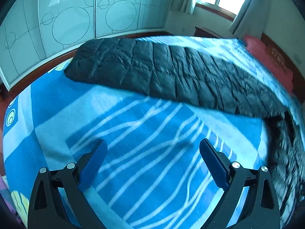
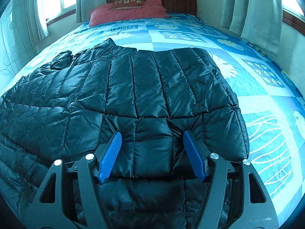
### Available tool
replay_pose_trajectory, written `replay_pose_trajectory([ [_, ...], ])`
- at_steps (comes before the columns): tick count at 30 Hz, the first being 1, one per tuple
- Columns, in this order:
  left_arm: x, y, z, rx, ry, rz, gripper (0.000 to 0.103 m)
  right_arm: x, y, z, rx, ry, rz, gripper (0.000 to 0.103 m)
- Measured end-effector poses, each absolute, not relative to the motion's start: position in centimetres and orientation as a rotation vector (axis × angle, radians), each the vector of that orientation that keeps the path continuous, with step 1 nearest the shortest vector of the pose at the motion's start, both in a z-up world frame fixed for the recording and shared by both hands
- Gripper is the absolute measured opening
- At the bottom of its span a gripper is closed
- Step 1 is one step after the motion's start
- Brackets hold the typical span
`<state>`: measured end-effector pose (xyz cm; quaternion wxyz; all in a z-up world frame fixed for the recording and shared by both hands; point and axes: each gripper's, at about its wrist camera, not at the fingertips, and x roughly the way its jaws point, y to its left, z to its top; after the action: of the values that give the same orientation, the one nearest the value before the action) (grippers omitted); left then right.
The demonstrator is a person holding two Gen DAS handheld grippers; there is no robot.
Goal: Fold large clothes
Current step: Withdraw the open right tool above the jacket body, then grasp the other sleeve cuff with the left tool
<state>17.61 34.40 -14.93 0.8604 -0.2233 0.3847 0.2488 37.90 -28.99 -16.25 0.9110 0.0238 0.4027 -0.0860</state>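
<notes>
A large black quilted puffer jacket (image 2: 133,87) lies flat on the bed, partly folded, with its collar toward the headboard. In the left wrist view the jacket (image 1: 171,72) stretches across the far half of the bed. My right gripper (image 2: 152,139) is open, hovering just over the jacket's near edge, with puffy fabric between and under its blue fingers (image 2: 111,154). My left gripper (image 1: 152,148) is open and empty above the bare bedspread, well short of the jacket.
The bed has a blue patterned bedspread (image 1: 133,133). A red pillow (image 2: 127,11) lies by the wooden headboard (image 2: 171,0). A white wardrobe (image 1: 57,19) stands beyond the bed's far side. Curtained windows (image 2: 257,9) flank the bed.
</notes>
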Motion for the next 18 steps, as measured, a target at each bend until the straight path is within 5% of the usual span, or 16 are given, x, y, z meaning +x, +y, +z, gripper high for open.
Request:
replay_pose_trajectory([
  [14, 19.0, 46.5, -15.1, -0.888, 0.499, 0.515, 0.095, 37.8, -28.9, -16.2, 0.032, 0.827, -0.184, 0.068],
  [15, 18.7, 46.5, -15.0, -0.909, 0.481, 0.531, 0.091, 37.8, -28.9, -16.1, 0.030, 0.826, -0.185, 0.068],
  [17, 18.3, 46.8, -15.0, -0.941, 0.465, 0.564, 0.055, 37.8, -28.8, -16.1, 0.027, 0.824, -0.186, 0.068],
  [18, 18.2, 47.0, -15.3, -0.977, 0.454, 0.546, 0.045, 37.8, -28.8, -16.1, 0.024, 0.823, -0.188, 0.068],
])
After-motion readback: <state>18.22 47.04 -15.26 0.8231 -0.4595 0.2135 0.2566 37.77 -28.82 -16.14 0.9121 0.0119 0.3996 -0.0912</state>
